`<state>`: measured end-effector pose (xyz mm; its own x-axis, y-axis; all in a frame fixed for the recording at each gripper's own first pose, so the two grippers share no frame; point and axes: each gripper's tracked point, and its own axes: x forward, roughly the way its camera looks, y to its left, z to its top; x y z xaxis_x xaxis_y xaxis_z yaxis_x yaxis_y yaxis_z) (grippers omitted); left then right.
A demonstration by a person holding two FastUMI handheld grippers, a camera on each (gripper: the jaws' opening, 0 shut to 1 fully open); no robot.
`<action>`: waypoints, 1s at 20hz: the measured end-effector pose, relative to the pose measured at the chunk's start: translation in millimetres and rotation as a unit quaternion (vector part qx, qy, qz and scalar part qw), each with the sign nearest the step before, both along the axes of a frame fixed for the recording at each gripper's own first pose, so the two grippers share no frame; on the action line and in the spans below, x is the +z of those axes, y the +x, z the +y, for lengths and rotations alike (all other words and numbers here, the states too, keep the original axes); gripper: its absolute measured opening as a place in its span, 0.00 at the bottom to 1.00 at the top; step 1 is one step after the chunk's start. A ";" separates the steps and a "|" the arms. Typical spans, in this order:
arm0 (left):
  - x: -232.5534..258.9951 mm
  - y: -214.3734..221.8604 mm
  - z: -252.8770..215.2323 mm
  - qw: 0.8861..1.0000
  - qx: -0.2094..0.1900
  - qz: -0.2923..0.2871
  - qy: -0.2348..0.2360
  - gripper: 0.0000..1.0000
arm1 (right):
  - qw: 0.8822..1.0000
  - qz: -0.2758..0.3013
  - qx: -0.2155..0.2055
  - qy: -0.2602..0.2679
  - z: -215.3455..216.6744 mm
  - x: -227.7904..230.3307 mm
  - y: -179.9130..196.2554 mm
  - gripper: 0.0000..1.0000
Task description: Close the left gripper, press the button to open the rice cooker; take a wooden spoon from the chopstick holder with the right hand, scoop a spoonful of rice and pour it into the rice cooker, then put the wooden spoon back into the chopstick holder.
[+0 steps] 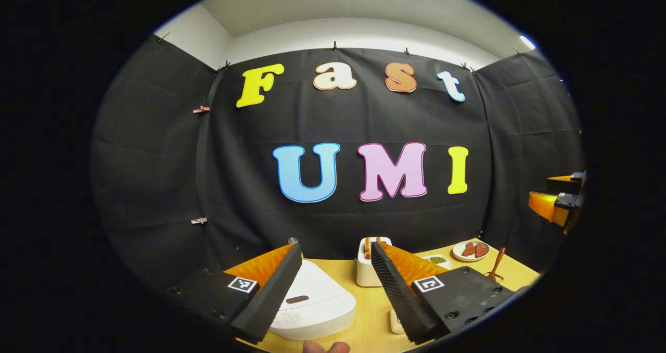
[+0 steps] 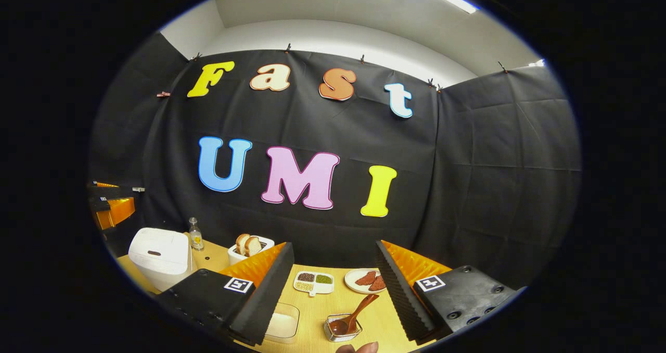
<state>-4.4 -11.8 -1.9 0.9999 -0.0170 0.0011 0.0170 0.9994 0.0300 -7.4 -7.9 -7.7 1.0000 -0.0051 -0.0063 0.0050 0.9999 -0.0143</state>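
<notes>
A white rice cooker [image 1: 312, 301] with its lid down sits on the wooden table [image 1: 372, 306], just below and between my left gripper's fingers. My left gripper [image 1: 336, 248] is open, holding nothing, above the cooker. In the right gripper view the cooker [image 2: 158, 256] stands at the far left. A wooden spoon [image 2: 356, 314] leans in a small clear chopstick holder [image 2: 341, 328] below my right gripper [image 2: 335, 246], which is open and empty. A clear box of white rice [image 2: 283, 322] lies beside the holder. The spoon [image 1: 497, 263] also shows at the table's right.
A white toaster [image 2: 250, 246] holds two bread slices. A small bottle [image 2: 195, 234] stands by the cooker. A divided dish of grains [image 2: 314, 281] and a plate of reddish-brown pieces [image 2: 367, 280] lie mid-table. The other gripper hangs at each view's edge [image 1: 559, 202] [image 2: 109, 204].
</notes>
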 end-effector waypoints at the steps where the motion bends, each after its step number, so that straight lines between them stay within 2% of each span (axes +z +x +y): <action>1: -0.3 -0.2 -2.0 1.000 -0.005 0.001 -0.001 0.94 | 1.000 0.000 0.000 -0.002 -0.6 -0.6 -0.1 0.97; 3: 1.7 -0.2 -2.9 1.000 -0.016 -0.002 -0.003 0.92 | 1.000 -0.001 0.001 -0.008 0.0 -0.2 -0.8 0.98; 7: 4.4 2.7 -9.2 0.998 -0.055 -0.001 -0.015 0.41 | 1.000 -0.004 -0.001 -0.017 -2.3 2.2 -0.5 0.98; 9: -2.8 6.2 0.5 0.998 -0.053 0.012 -0.017 0.15 | 1.000 -0.005 -0.003 -0.019 -4.2 2.7 -1.6 0.98; 10: -5.9 9.6 8.5 0.999 -0.047 0.018 -0.018 0.08 | 1.000 -0.005 -0.004 -0.019 -4.3 3.2 -1.7 0.98; 14: -21.9 15.9 21.5 0.997 -0.059 0.049 -0.024 0.08 | 1.000 -0.003 -0.004 -0.024 -5.8 0.7 -4.7 0.98; 17: -50.1 31.9 40.0 0.991 -0.073 0.104 -0.036 0.08 | 1.000 -0.003 -0.007 -0.029 -7.4 -0.5 -6.1 0.98; 20: -83.9 52.0 61.5 0.980 -0.077 0.172 -0.057 0.08 | 1.000 0.000 -0.012 -0.024 -10.4 -2.9 -7.8 0.97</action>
<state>47.6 49.7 -85.8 0.9268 -0.1876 -0.3253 0.1577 0.9806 -0.1163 -15.3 -18.2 -10.5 0.9995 -0.0298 -0.0055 0.0294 0.9976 -0.0622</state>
